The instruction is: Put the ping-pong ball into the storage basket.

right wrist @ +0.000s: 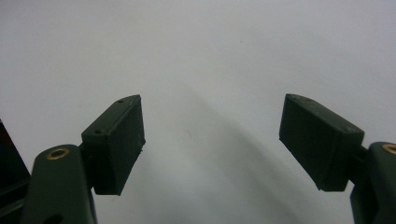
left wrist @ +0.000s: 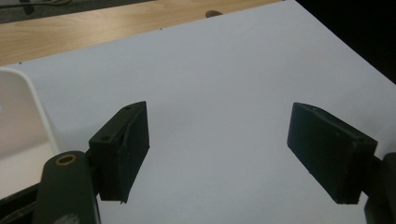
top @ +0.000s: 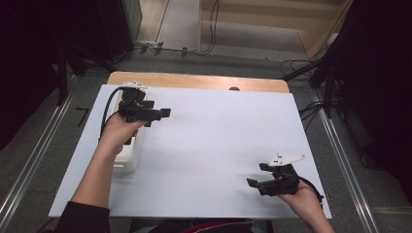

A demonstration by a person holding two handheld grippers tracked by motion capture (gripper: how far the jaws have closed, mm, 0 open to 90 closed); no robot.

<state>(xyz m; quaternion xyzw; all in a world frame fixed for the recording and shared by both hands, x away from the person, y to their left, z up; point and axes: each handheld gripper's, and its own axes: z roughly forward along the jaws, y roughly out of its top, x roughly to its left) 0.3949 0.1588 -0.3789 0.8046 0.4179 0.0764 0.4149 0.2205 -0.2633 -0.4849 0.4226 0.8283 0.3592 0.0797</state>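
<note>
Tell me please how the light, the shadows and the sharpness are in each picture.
High view: the white sheet is evenly lit, the room around it very dark, slightly soft. Left gripper view: the jaws of the left gripper are sharp; the white box is bright at the edge. Right gripper view: a soft shadow streak lies on the sheet between the jaws of the right gripper.

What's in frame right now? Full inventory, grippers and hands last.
Table: one, light wood, far edge showing past the sheet.
Sheet: one, white, covering most of the table.
Container: one, white, left side of the sheet, under the left hand; contents not visible.
Cables: several, black, on the floor beyond the table.
Left gripper: one, black, jaws wide apart, nothing between them, above the container.
Right gripper: one, black, jaws wide apart, empty, near right of sheet.
Hands: two, one per gripper.
</note>
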